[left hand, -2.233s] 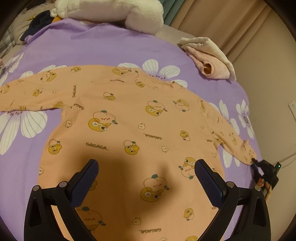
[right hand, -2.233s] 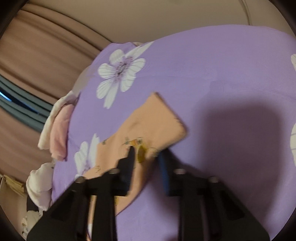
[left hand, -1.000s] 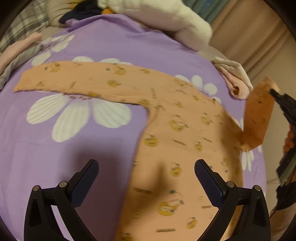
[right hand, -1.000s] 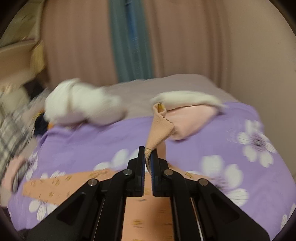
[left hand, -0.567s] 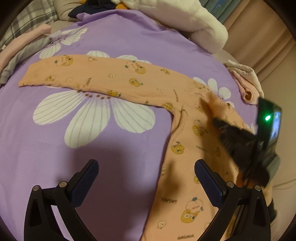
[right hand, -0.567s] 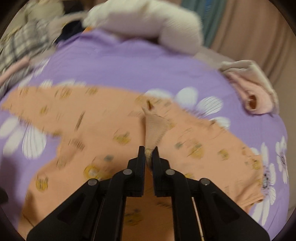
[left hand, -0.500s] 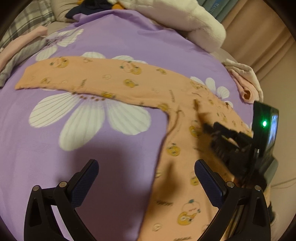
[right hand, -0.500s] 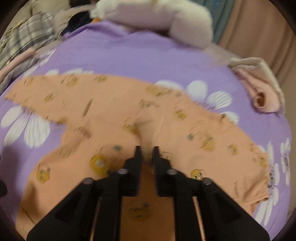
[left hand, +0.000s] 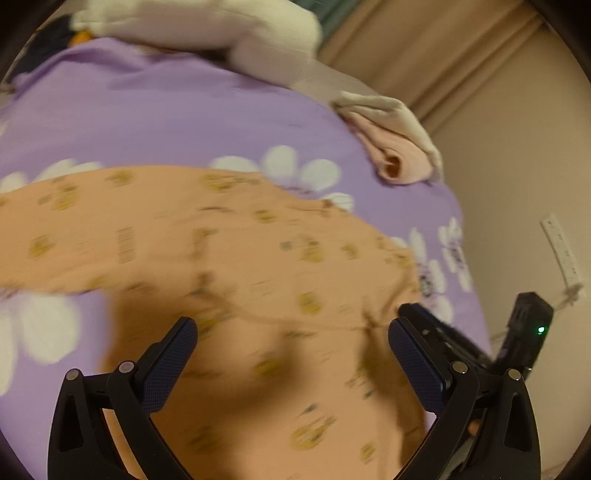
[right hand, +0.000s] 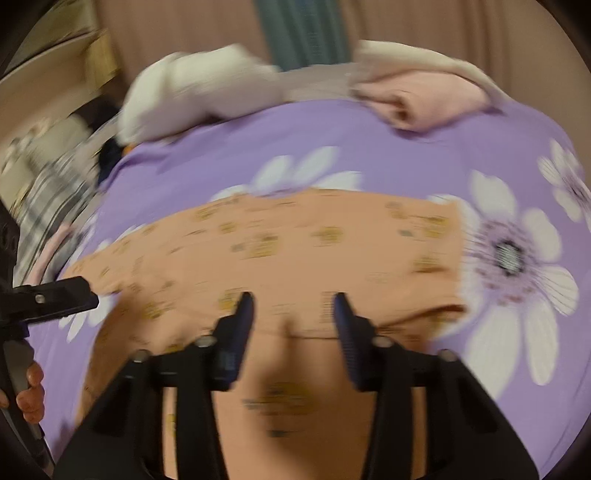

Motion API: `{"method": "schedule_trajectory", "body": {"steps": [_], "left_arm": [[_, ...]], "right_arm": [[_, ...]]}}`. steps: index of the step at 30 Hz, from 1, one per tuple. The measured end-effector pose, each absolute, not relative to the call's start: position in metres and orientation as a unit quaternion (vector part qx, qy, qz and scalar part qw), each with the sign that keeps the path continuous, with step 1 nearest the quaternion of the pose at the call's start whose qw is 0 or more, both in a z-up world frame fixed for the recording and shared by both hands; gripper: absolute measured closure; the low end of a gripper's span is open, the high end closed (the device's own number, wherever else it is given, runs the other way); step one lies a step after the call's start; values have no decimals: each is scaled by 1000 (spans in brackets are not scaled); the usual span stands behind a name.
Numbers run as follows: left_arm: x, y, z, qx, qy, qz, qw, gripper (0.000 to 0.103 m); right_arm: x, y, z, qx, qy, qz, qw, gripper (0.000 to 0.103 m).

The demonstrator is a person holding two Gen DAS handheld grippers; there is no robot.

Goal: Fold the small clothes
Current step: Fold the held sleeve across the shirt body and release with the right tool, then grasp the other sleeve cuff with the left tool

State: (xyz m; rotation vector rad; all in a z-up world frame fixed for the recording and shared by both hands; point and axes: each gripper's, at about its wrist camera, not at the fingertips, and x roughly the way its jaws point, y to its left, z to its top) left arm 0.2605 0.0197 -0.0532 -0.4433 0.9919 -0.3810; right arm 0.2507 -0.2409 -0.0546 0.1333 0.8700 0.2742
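An orange long-sleeved shirt (left hand: 258,258) printed with small yellow figures lies flat on the purple flowered bed cover (left hand: 166,110). My left gripper (left hand: 291,332) hovers open and wide over the shirt's body, with nothing between its pads. In the right wrist view the shirt (right hand: 314,240) has its right sleeve folded in over the body, leaving a fold edge (right hand: 443,310) at the right. Low over that fold my right gripper (right hand: 293,306) stands open and empty. Its black fingers (left hand: 424,321) show beside my left one. The left gripper (right hand: 74,291) and a hand (right hand: 29,387) appear at the left edge.
A pink and cream bundle of clothes (left hand: 399,147) lies at the bed's far right corner. A white plush blanket (left hand: 221,33) lies along the far side. Plaid cloth (right hand: 48,192) sits at the far left. The wall with a socket (left hand: 561,251) runs close along the bed's right.
The right gripper carried the lifted sleeve down across the shirt, opened and let it go. The left gripper swung right from the left sleeve to over the shirt's body.
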Motion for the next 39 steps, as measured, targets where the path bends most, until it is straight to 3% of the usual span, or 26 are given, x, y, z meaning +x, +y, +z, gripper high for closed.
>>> {"method": "schedule_trajectory", "body": {"steps": [3, 5, 6, 11, 13, 18, 20, 24, 27, 32, 35, 39], "left_arm": [[280, -3, -62, -200, 470, -182, 840, 10], [292, -13, -74, -193, 482, -177, 836, 32], [297, -16, -82, -189, 491, -172, 833, 35], [305, -9, -120, -181, 520, -125, 825, 41], [302, -6, -121, -182, 513, -129, 829, 42], [294, -7, -114, -165, 512, -129, 833, 42], [287, -2, -106, -164, 505, -129, 837, 41], [266, 14, -91, -133, 489, -102, 856, 36], [252, 32, -86, -128, 482, -88, 863, 32], [225, 74, -82, -127, 476, -50, 869, 30], [212, 102, -82, -139, 474, -30, 869, 18], [196, 147, -85, -180, 472, -10, 863, 18]], "right_arm": [[262, -266, -60, 104, 412, 116, 897, 79], [273, -277, -67, 124, 412, 110, 896, 82], [276, -282, -70, 128, 413, 108, 895, 84], [287, -297, -92, 122, 439, 85, 886, 89], [287, -299, -103, 115, 456, 71, 880, 94], [282, -298, -107, 117, 460, 62, 878, 94], [275, -302, -102, 116, 457, 63, 880, 86], [249, -299, -87, 126, 441, 85, 885, 84], [230, -297, -81, 144, 432, 99, 885, 69], [196, -276, -75, 160, 429, 125, 880, 59], [180, -261, -70, 171, 426, 143, 877, 48], [161, -238, -62, 172, 419, 162, 877, 36]]}}
